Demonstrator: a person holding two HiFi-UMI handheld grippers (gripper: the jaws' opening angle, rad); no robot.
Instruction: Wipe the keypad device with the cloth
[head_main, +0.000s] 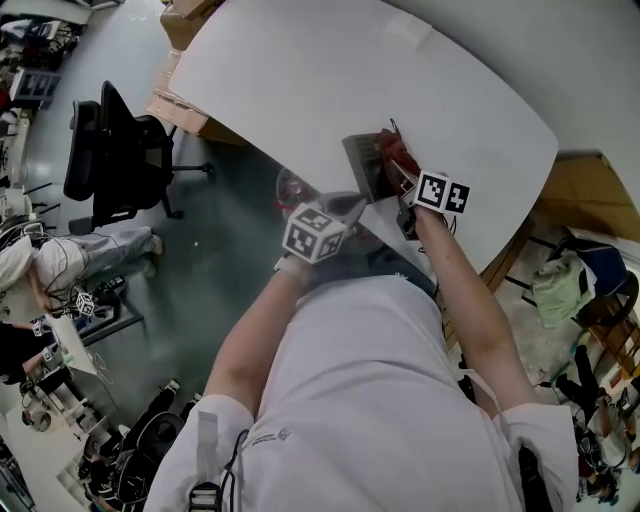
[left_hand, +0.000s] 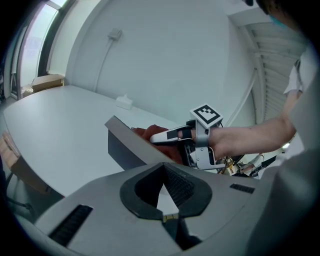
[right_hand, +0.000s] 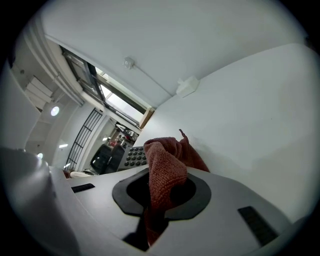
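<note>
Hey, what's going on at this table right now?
A person is working at a white table with a handheld gripper in each hand. The right gripper is clamped on a red cloth, held at the keypad device. The left gripper is shut on nothing and points at the device from its near side.

Nothing reads legibly (keypad device (right_hand: 131, 156) keys blurred).
</note>
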